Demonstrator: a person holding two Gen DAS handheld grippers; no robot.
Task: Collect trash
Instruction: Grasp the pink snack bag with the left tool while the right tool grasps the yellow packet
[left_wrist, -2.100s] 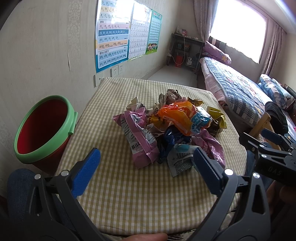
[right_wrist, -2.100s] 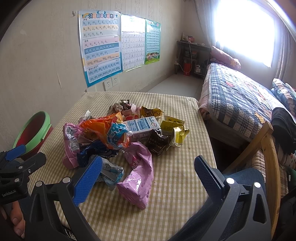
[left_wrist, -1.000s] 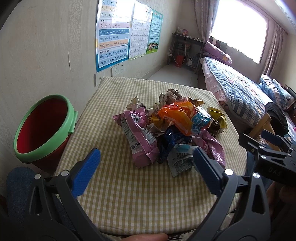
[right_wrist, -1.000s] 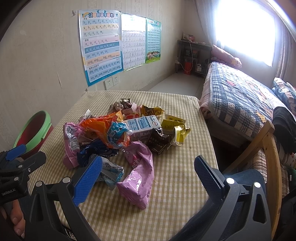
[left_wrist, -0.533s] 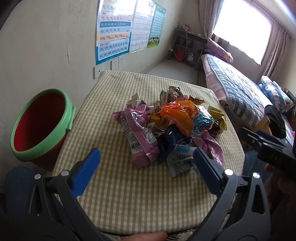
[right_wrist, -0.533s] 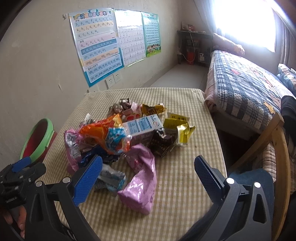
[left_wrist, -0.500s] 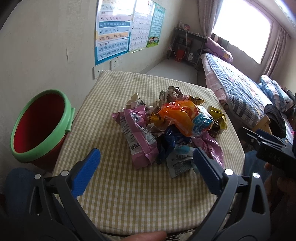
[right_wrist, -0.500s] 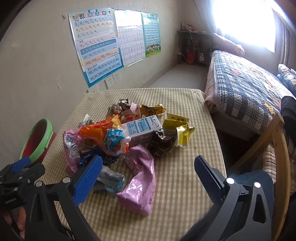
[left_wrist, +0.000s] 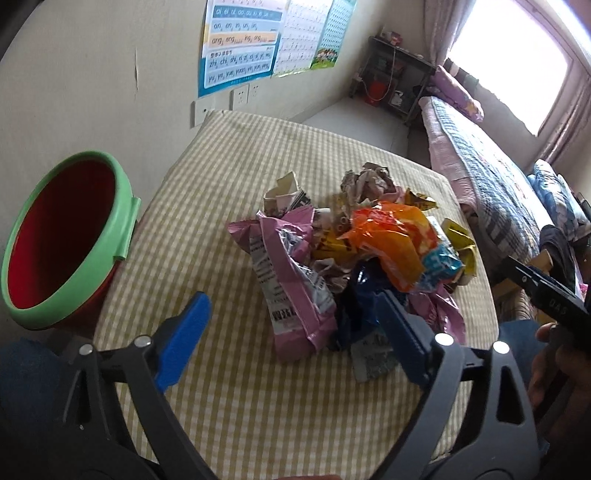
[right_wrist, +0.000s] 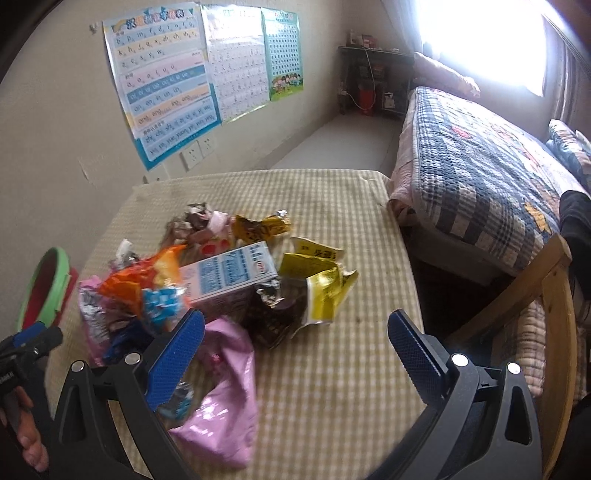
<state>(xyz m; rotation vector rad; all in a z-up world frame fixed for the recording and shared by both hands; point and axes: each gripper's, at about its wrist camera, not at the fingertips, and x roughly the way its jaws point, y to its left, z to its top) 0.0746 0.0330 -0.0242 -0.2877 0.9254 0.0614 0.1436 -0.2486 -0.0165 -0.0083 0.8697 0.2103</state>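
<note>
Two hand-held grippers face a heap of crumpled snack wrappers (left_wrist: 354, 266) lying near the middle of a table covered with a yellow-and-white checked cloth (left_wrist: 229, 406). The left gripper (left_wrist: 291, 339) has its jaws spread wide and empty; between them, just ahead, lies a long pink foil bag with a printed label (left_wrist: 291, 288), its long axis running roughly away from the camera and so nearly in line with the jaws' opening. The right gripper (right_wrist: 291, 354) likewise has its jaws apart and holds nothing; a second pink foil bag (right_wrist: 225, 402) lies directly below its left finger, with a white-and-blue drink carton (right_wrist: 229, 277) and a yellow foil wrapper (right_wrist: 321, 284) further ahead. A red bucket with a green rim (left_wrist: 62, 240) stands off the table's left edge, on the side of the left gripper. Judged from this layout, collection has not begun, and the left gripper is the nearer to both the labelled pink bag and the bucket, so a closing across the bag's short width followed by a leftward carry appears the most direct move.
</note>
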